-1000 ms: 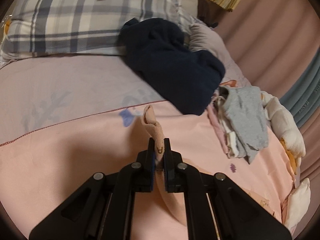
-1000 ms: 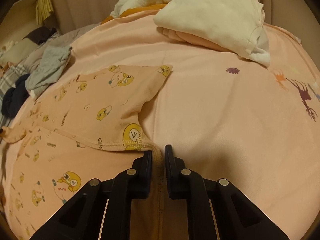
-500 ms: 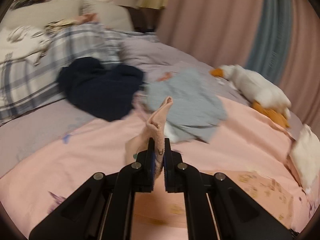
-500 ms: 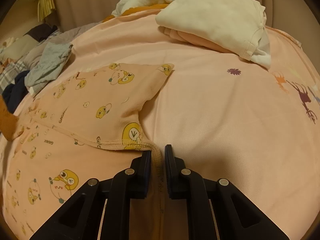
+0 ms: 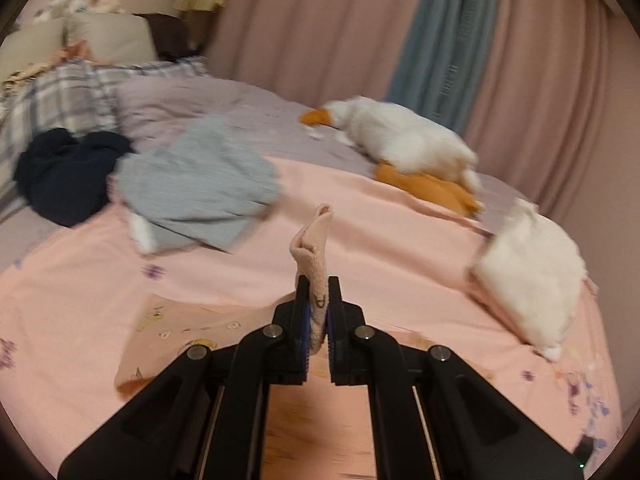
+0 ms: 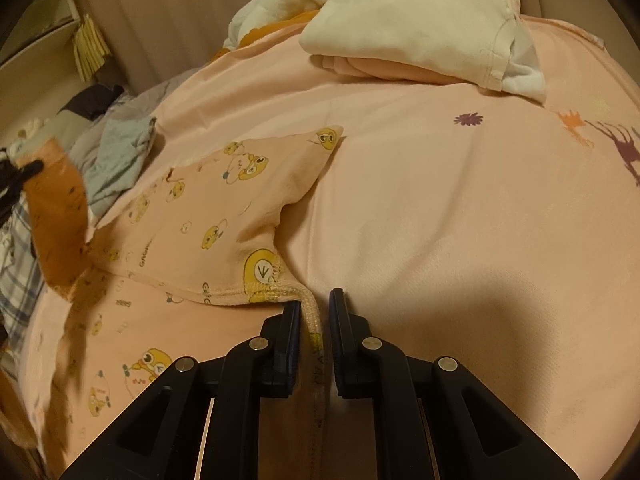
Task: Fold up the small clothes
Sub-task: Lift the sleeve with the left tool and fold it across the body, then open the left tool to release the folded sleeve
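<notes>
The garment (image 6: 224, 216), a small peach knit printed with yellow cartoon figures, lies partly spread on the pink bed (image 6: 460, 240), at about 10 o'clock from the right hand-held gripper (image 6: 315, 312). That gripper is closed on the ribbed hem, pinning one corner low against the bed. The left hand-held gripper (image 5: 318, 304) is clamped on another edge, a tuft of cloth standing up between its jaws, with the rest hanging beneath it. The fabric looks light, thin and limp: it will likely sag and crease wherever unsupported, and stretch if pulled hard. The stitched hem and corners seem the best holds, being thicker and less prone to slip. A folded cream stack (image 6: 416, 20) sits at 12 o'clock, well apart.
</notes>
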`<move>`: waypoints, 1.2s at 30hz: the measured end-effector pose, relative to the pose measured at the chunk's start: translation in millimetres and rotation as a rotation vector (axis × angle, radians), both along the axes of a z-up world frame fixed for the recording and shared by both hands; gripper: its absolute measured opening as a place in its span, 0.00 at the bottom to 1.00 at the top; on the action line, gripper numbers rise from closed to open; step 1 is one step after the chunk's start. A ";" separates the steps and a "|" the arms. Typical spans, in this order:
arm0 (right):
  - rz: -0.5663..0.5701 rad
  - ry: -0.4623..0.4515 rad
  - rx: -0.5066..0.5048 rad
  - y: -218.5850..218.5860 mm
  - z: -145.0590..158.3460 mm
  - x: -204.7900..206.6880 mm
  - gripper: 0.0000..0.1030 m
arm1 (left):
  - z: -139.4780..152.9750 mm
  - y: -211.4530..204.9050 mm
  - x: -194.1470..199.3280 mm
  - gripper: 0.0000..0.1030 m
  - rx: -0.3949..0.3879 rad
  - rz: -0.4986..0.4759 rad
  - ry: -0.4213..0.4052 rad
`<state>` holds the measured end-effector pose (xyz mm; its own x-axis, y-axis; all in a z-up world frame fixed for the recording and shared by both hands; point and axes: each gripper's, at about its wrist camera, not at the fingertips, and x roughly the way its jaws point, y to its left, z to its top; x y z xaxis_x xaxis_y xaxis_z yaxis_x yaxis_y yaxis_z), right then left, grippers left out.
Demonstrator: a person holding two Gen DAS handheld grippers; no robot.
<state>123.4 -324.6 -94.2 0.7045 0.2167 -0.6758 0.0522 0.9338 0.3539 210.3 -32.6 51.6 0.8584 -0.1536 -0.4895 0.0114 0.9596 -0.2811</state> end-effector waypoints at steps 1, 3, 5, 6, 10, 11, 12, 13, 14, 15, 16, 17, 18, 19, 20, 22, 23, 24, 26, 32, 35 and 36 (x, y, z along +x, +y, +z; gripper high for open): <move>0.001 -0.003 0.016 -1.7 -0.8 -0.6 0.11 | -1.4 -15.7 -0.8 0.06 -0.013 -0.024 0.010; 0.005 -0.007 0.051 -5.8 -2.3 -1.6 0.11 | -7.6 -44.0 -4.6 0.06 -0.041 -0.078 0.027; 0.008 -0.012 0.093 -10.3 -4.3 -2.3 0.11 | -15.2 -71.9 -8.8 0.07 -0.069 -0.124 0.041; 0.009 -0.014 0.107 -11.8 -5.3 -3.0 0.11 | -20.4 -86.5 -9.9 0.07 -0.075 -0.141 0.049; 0.013 -0.019 0.137 -13.6 -6.5 -4.3 0.11 | -57.7 -144.7 -1.9 0.47 -0.040 -0.268 0.243; 0.014 -0.019 0.143 -14.0 -6.8 -4.0 0.11 | -64.7 -148.8 -1.9 0.55 -0.093 -0.320 0.284; 0.015 -0.020 0.153 -14.5 -7.3 -4.1 0.11 | -71.8 -152.8 -2.5 0.57 -0.171 -0.392 0.326; 0.016 -0.021 0.162 -15.8 -8.2 -4.5 0.11 | -76.9 -156.0 -3.1 0.58 -0.241 -0.447 0.360; 0.017 -0.022 0.172 -16.6 -8.7 -4.9 0.11 | -79.1 -157.8 -4.1 0.58 -0.291 -0.461 0.377; 0.018 -0.023 0.179 -17.3 -9.1 -5.3 0.11 | -76.8 -159.9 -5.1 0.58 -0.292 -0.451 0.375; 0.018 -0.024 0.186 -17.8 -9.6 -5.6 0.11 | -73.0 -161.5 -5.4 0.58 -0.272 -0.450 0.361; 0.019 -0.025 0.190 -18.0 -9.9 -5.8 0.11 | -66.0 -163.9 -7.6 0.58 -0.237 -0.465 0.328; 0.019 -0.025 0.192 -17.9 -10.0 -5.8 0.11 | -58.5 -164.2 -10.9 0.58 -0.207 -0.481 0.293; 0.019 -0.025 0.192 -17.7 -10.0 -5.0 0.11 | -52.5 -162.7 -12.9 0.59 -0.189 -0.487 0.267; 0.019 -0.025 0.192 -17.4 -10.0 -4.9 0.11 | -44.7 -159.1 -15.4 0.62 -0.173 -0.487 0.234; 0.019 -0.025 0.193 -17.3 -10.4 -4.5 0.11 | -33.1 -144.2 -14.6 0.70 -0.163 -0.458 0.185; 0.019 -0.026 0.195 -17.6 -10.4 -6.1 0.11 | -28.7 -135.3 -14.5 0.73 -0.169 -0.435 0.170; 0.020 -0.026 0.198 -17.9 -10.5 -6.4 0.11 | -25.7 -124.4 -11.4 0.74 -0.184 -0.412 0.168; 0.021 -0.026 0.205 -18.8 -11.0 -5.8 0.11 | -26.9 -104.0 -8.0 0.74 -0.208 -0.380 0.193; 0.023 -0.026 0.217 -20.2 -11.9 -4.5 0.11 | -45.8 -50.1 -18.8 0.74 -0.040 -0.244 0.240; 0.023 -0.025 0.219 -20.7 -12.2 -3.0 0.11 | -67.7 -30.1 -33.2 0.74 0.101 -0.191 0.284; 0.023 -0.026 0.221 -20.7 -12.1 -3.0 0.11 | -75.1 -22.8 -38.2 0.74 0.146 -0.188 0.305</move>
<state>120.4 -345.3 -106.3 0.7139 0.3741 -0.5919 0.0198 0.8342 0.5511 172.1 -55.4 -23.5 0.6334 -0.2043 -0.7463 0.1281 0.9789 -0.1592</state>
